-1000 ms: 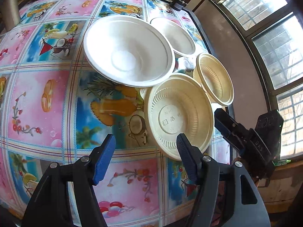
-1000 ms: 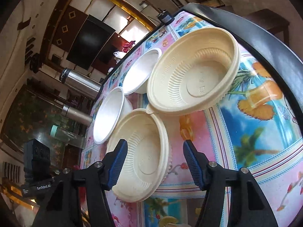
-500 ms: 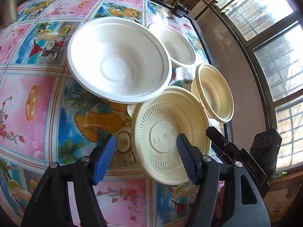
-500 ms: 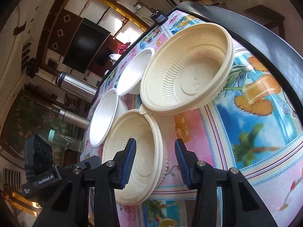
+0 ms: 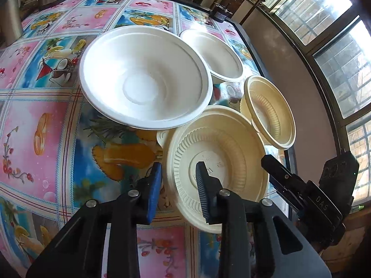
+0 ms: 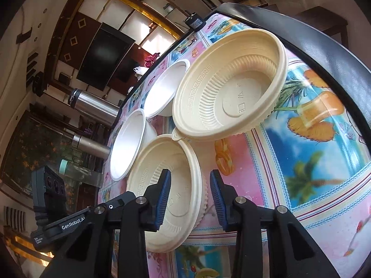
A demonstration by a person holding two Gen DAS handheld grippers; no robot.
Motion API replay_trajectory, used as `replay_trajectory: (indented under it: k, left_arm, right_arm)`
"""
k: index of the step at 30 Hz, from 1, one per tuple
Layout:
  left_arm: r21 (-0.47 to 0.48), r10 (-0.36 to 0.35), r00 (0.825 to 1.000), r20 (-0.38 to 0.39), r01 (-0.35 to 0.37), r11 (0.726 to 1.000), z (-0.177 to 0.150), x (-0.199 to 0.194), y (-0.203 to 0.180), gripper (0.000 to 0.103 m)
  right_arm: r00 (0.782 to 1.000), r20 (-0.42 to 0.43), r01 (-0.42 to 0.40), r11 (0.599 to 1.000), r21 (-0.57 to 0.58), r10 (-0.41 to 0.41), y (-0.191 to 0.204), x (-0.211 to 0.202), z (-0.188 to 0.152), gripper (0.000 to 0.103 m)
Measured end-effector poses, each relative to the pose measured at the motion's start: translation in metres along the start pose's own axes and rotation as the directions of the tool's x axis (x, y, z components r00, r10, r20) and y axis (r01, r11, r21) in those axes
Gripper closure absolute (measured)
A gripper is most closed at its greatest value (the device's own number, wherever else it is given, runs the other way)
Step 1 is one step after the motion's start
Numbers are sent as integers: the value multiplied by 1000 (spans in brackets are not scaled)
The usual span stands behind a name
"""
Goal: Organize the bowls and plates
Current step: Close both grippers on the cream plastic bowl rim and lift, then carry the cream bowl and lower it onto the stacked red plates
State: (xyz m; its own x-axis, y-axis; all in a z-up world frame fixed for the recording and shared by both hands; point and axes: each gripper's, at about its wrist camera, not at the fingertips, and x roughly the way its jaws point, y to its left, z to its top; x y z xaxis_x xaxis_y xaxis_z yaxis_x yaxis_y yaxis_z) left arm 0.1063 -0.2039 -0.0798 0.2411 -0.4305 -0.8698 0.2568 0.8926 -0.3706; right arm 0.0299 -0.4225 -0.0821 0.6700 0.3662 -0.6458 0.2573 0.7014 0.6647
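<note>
Cream bowl (image 5: 222, 162) rim sits between both grippers' parted jaws.

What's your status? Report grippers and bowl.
Left gripper open, fingers astride near cream bowl rim. Right gripper open, astride opposite rim. Large white bowl crowds it.
</note>
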Motion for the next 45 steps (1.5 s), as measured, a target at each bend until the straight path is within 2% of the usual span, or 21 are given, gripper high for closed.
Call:
replay_trajectory:
  k: [3, 5, 12, 24, 38, 45]
  left_arm:
    - [-1, 5, 1000, -5, -5, 1000, -1, 2, 2, 84]
    - [-2, 6, 1000, -9, -6, 1000, -1, 3, 3, 90]
    - [-3, 4, 1000, -11, -4, 1000, -2, 8, 7, 94]
    - [-46, -32, 999, -9, 32, 998, -19, -7, 33, 94]
    - [-117, -14, 998, 68, 22, 993, -68, -57, 110, 94]
    - [-119, -10, 995, 98, 22, 993, -94, -79, 140, 94]
  right_arm:
    - [999, -2, 37, 999, -9, -37, 0, 3, -1, 87]
    - [998, -1, 60, 998, -14, -60, 0, 4, -1, 93]
    - [996, 18, 88, 994, -60, -87, 10, 4, -6, 94]
    - [998, 2, 61, 995, -85, -61, 22, 12, -22, 93]
    - [1000, -29, -10, 984, -179, 4, 78, 35, -88, 94]
    - [1000, -18, -11, 980, -198, 8, 98, 32, -130, 94]
